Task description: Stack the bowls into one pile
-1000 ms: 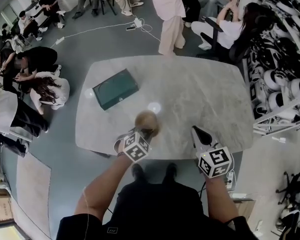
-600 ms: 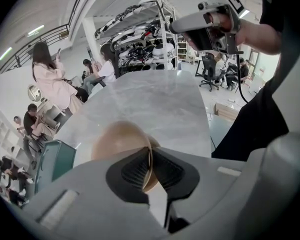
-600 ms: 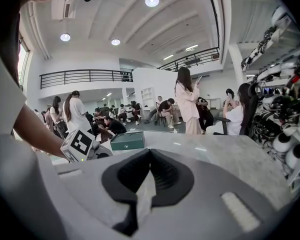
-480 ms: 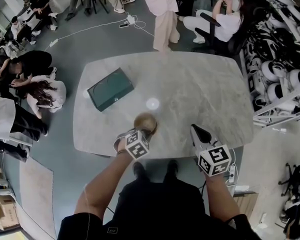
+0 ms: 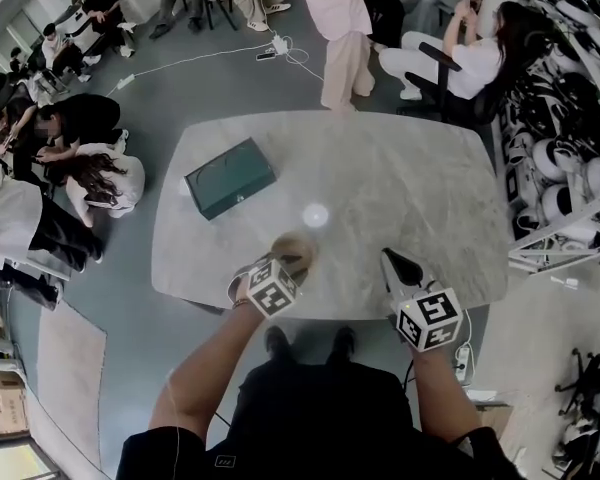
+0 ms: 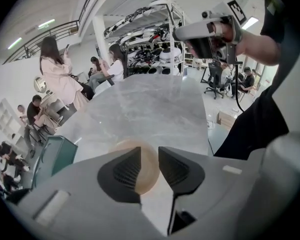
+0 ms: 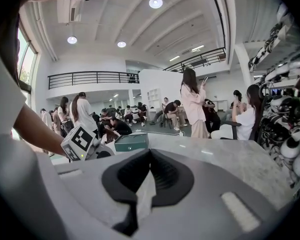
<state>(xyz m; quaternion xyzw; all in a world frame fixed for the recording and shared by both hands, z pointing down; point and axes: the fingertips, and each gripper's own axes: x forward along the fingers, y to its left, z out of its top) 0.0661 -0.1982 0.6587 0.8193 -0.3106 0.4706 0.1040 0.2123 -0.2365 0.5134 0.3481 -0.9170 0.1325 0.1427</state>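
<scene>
A: Left tool [image 6: 149, 151] noted with jaws apart, just opened. A tan, round, wooden-looking bowl [image 5: 294, 249] is seen through the gap. Its rim appears to lie between the pads but is not pressed by them. Nothing is gripped.

B: Agreed. Right tool [image 7: 150, 156] recorded as closed tight with nothing between its jaws. It is held over the near right of the pale grey, marble-patterned bench [image 5: 410, 173], apart from the bowl.

A: Bowl position: set on the bench near its front edge, just ahead of the left tool. Whether one bowl or several nested ones are shown cannot be told. No other loose bowl is seen on the bench.

B: Risk one, as judged: one pad appears to sit inside the rim. If the tool is drawn back low or at a slant, the rim could be hooked. The bowl could then be dragged or tipped toward the front edge, which is close.

A: Risk two: if the bowl sits slightly tilted or is not fully seated, it could rock or slide once the pads are cleared. Seating cannot be confirmed from either view.

B: Lesser risk: the closed right tool is near enough for the bowl to be knocked by a sideways sweep. The dark green rectangular box [image 5: 230, 177] is well apart at the far left, so no contact is expected there.

A: Advised: a straight lift clear of the rim before any pull-back.
</scene>
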